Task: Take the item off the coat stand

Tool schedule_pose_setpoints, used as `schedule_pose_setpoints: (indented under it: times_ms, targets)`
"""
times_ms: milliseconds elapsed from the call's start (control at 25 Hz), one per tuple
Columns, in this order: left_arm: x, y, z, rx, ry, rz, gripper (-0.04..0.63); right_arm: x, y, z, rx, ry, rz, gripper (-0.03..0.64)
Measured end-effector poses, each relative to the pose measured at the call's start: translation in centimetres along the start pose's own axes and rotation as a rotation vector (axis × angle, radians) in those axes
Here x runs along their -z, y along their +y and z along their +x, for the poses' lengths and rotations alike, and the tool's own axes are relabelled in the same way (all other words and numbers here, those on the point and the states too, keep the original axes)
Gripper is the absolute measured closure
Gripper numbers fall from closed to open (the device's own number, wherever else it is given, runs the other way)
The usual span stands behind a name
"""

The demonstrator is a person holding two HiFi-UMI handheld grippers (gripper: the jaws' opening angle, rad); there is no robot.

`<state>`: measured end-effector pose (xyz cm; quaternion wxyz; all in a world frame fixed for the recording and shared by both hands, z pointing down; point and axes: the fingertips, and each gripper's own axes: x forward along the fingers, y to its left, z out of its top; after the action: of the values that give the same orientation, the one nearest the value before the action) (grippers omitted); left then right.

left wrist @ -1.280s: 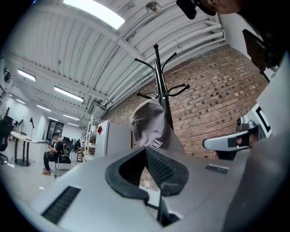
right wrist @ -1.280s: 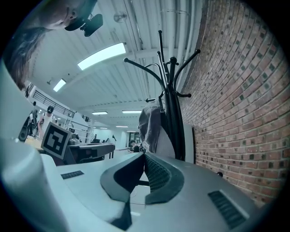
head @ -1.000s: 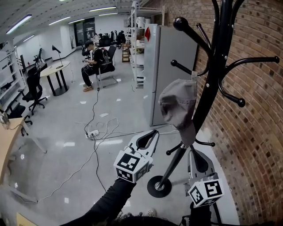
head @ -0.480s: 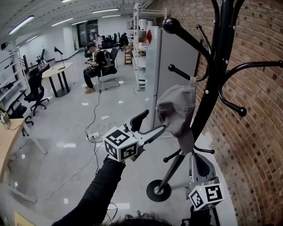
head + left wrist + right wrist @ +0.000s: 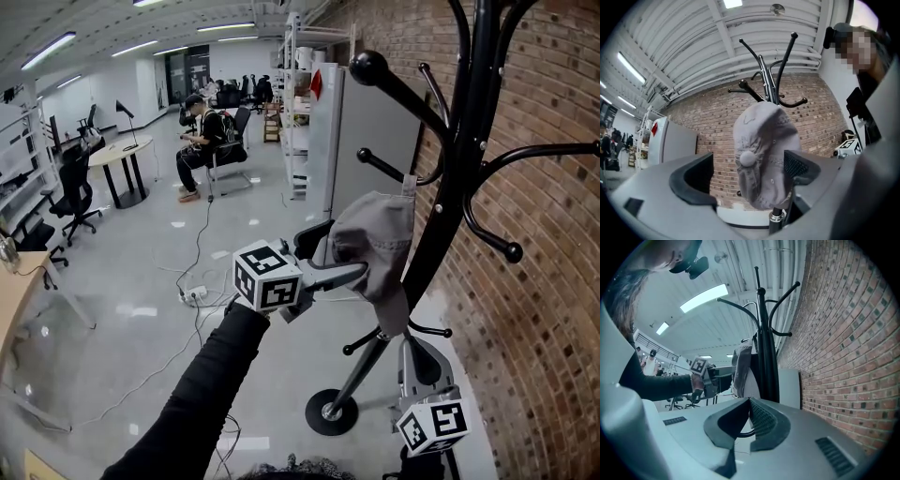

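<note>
— Where's the cap?
— The grey cap hangs on the black coat stand, close to the brick wall.
— And the left gripper?
— Raised level with the cap. Its jaws have just been opening and stand wide, with the cap's edge right at their mouth, unclamped.
— The right gripper?
— Low, just beside the stand's pole, near the round base. Far behind, a seated person near a round table.
</note>
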<state>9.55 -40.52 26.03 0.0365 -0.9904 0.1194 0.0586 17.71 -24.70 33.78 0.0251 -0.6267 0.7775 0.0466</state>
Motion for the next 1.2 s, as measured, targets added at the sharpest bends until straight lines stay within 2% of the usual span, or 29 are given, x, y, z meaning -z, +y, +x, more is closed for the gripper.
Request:
schedule_pose_setpoints:
  times_ms: [120,240,400,720,840,1200]
  targets:
    - [0.4,0.2,0.6,0.043,-0.019,-0.061,0.14,0.1,-0.2,0.1,0.001,-0.001,0.006,0.607]
    - [1.1,0.0,1.0,0.059,-0.002,-0.07,0.193,0.7,-0.5,0.1,0.007,0.009,0.014,0.607]
    - [1.1,-0.4,0.9,0.073,-0.006,-0.066,0.358,1.1,-0.7,-0.1,0.028,0.025,0.017,0.607]
    - [-0.3,-1.0,0.4,0.096,-0.036,-0.027,0.539,1.1,-0.7,0.3,0.027,0.015,0.021,0.607]
    - [-0.8,-0.7,0.2,0.092,-0.046,-0.02,0.56,1.0,-0.7,0.5,0.024,0.009,0.02,0.607]
    - [-4.3,0.6,-0.8,0.04,-0.069,0.011,0.565,0.6,-0.6,0.8,0.009,-0.006,0.038,0.607]
